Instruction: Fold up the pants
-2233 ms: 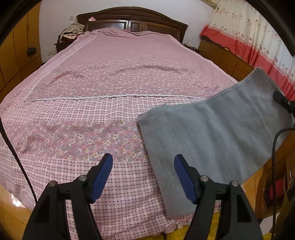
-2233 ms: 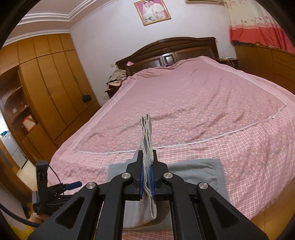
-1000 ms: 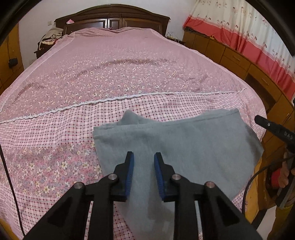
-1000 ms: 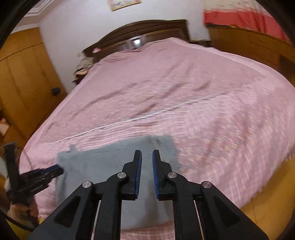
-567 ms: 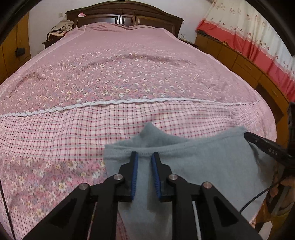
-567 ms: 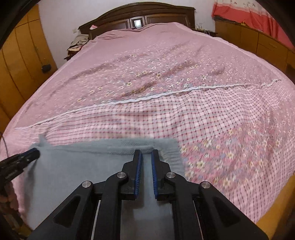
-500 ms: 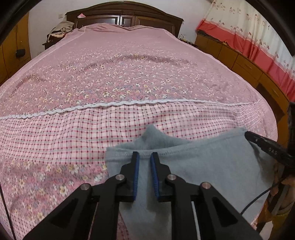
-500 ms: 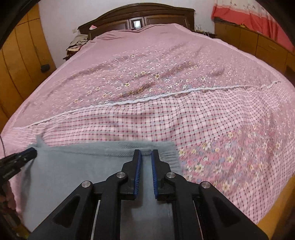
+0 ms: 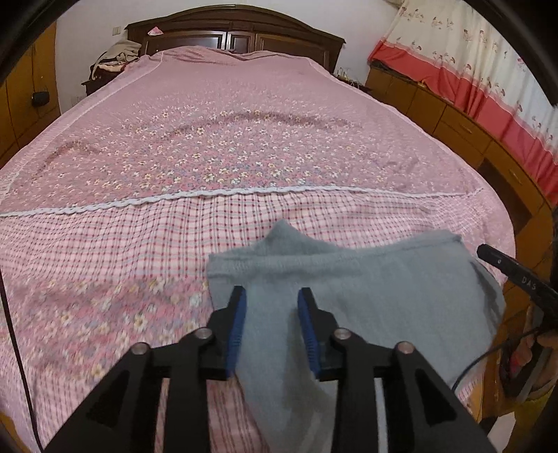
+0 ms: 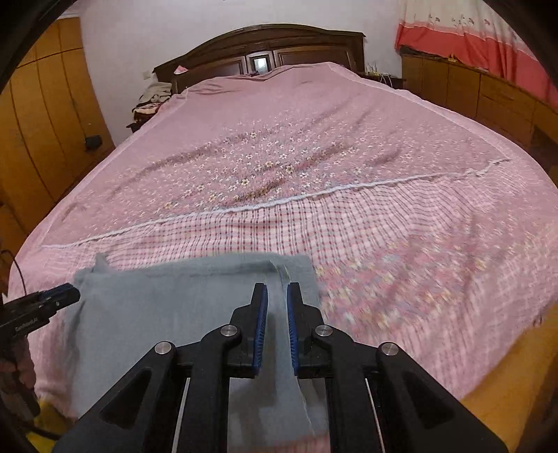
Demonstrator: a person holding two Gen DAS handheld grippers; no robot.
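Observation:
The grey pants (image 9: 366, 296) lie folded flat at the foot of the bed, partly over its front edge; they also show in the right wrist view (image 10: 174, 306). My left gripper (image 9: 272, 299) is open over their left end, blue pads apart, nothing held. My right gripper (image 10: 277, 296) sits over their right end with its jaws a narrow gap apart, cloth below them, not pinched. Each gripper shows in the other's view: the right one (image 9: 516, 275) and the left one (image 10: 42, 303).
The bed (image 9: 226, 139) has a pink floral and checked cover with a white lace seam. A dark wooden headboard (image 9: 230, 31) stands at the far end. Wooden cabinets (image 9: 453, 125) run along the right, a wardrobe (image 10: 42, 122) on the left. A cable (image 9: 14, 313) hangs at left.
My left gripper has opened and let go of the pants' edge. My right gripper's jaws have parted slightly. Both have drawn back a little toward the foot of the bed.

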